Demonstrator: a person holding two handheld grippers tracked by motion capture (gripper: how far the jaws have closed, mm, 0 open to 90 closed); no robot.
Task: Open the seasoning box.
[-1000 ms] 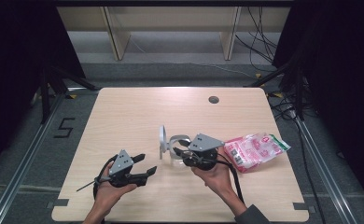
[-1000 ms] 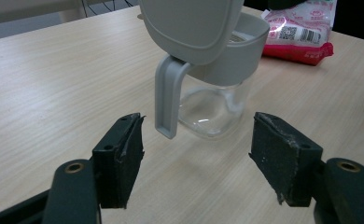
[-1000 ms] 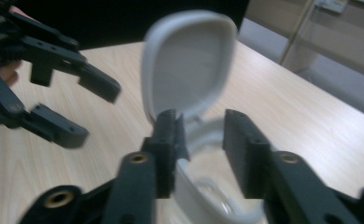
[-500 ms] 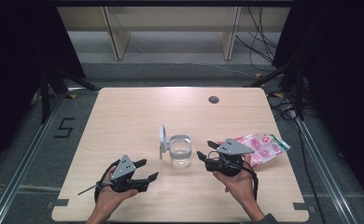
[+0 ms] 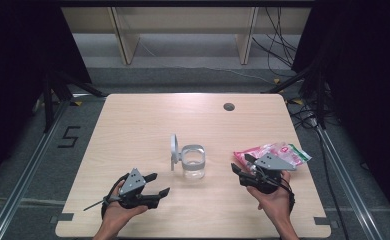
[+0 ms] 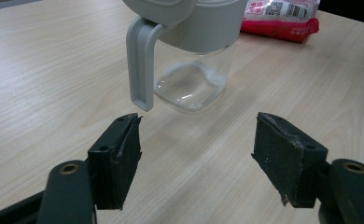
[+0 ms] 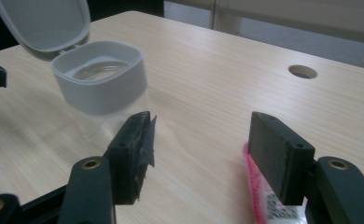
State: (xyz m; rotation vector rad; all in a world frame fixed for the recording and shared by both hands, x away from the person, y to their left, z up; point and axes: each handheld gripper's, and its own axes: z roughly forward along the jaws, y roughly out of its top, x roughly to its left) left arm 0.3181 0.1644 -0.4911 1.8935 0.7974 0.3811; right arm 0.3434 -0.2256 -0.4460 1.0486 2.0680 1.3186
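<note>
Standing near the table's middle, the clear jar has its grey lid flipped up; the right gripper, just right of it by the pink packet, has just been opening, nothing between its jaws, while the left gripper gapes empty nearer the front edge

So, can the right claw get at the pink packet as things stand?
Probably yes. The right claw has just been opening, nothing between its jaws, and the pink packet lies right beside it with nothing in between.
</note>
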